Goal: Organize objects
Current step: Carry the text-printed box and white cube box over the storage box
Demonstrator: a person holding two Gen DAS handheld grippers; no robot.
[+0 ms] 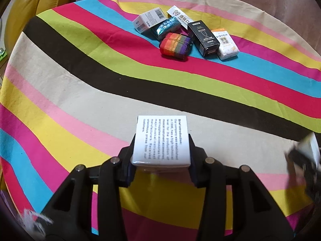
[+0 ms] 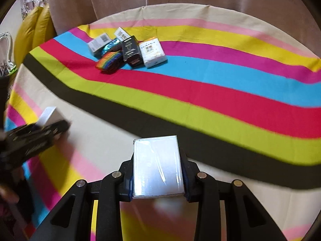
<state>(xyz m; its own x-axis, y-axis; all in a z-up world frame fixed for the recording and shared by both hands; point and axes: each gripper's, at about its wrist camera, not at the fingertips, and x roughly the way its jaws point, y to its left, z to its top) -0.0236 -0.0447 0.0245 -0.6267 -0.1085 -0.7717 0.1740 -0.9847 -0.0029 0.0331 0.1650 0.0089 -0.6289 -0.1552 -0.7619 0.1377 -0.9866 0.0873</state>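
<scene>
Far part of striped table [image 1: 60, 92]: tight cluster of obstacles — barcoded white box [image 1: 149, 20], teal packet [image 1: 165, 28], rainbow roll [image 1: 176, 46], black box [image 1: 203, 38], white pouch [image 1: 227, 45], all touching or just beside one another. Wide bare cloth between cluster and both claws, open for passing. Left claw [image 1: 161, 140] and right claw [image 2: 158, 164] each carry a box, near each other; a yellow seat [image 1: 30, 10] borders the table's far left edge
</scene>
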